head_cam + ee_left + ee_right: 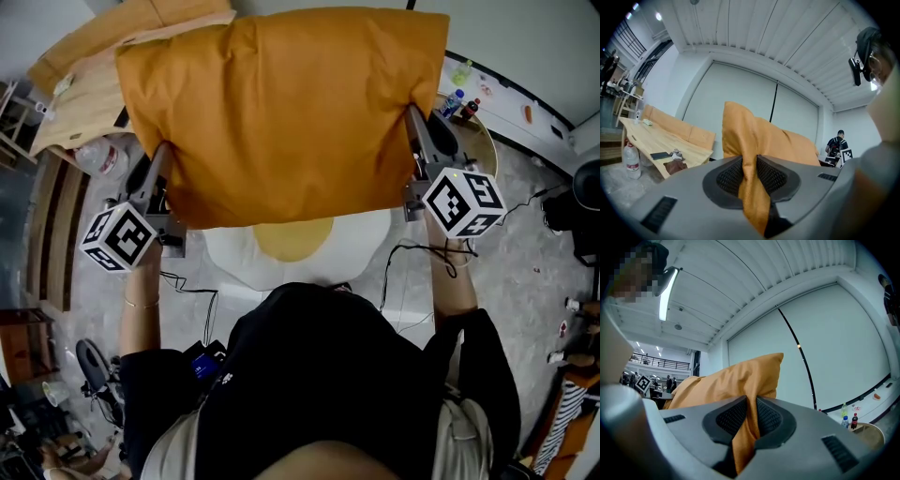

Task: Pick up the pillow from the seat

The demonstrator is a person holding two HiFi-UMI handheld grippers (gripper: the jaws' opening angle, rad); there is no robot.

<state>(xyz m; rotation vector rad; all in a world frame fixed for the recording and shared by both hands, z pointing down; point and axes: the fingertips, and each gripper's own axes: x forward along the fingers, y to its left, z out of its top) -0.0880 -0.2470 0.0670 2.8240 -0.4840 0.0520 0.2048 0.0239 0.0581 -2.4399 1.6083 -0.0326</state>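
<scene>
Above the seat (230, 258), noted pillow (281, 112) raised clear, stretched broadside in mid-air. Found left gripper (750, 176) and right gripper (747, 420) with jaws nearly closed, each pinching a fold of cover at opposite side edges. Judged to share weight and keep it level.

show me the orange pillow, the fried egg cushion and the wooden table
orange pillow (281, 112), head view, middle of its broad face
fried egg cushion (292, 239), head view, on its yellow yolk
wooden table (655, 138), left gripper view, bare part of its top
</scene>
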